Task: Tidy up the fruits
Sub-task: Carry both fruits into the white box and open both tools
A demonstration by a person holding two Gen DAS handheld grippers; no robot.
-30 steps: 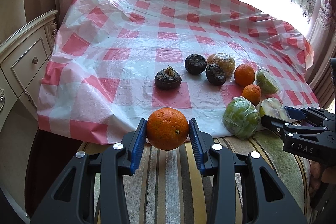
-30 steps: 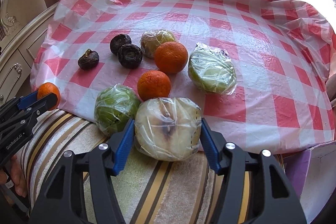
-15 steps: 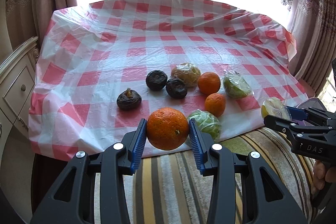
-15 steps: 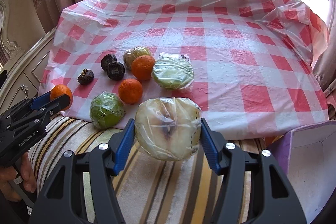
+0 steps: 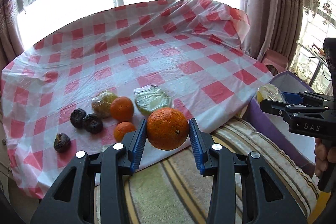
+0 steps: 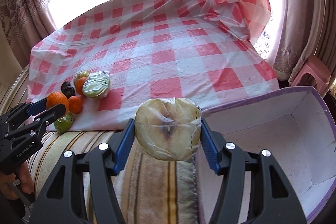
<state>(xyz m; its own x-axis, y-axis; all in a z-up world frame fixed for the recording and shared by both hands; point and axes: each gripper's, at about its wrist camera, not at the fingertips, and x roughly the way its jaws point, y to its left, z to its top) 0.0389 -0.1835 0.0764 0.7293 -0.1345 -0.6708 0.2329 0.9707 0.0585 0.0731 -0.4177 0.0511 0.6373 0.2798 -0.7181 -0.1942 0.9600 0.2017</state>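
I had my left hand-held gripper (image 5: 167,133) clamped on an orange (image 5: 167,128) held above the striped cushion (image 5: 168,188), while my right hand-held gripper (image 6: 168,135) was clamped on a plastic-wrapped apple (image 6: 168,131) beside the open purple box (image 6: 273,150).

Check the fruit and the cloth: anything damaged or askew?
The plastic-wrapped apple in the right gripper has a dark bruise-like patch at its middle. The checked tablecloth is rucked up at its far right corner.
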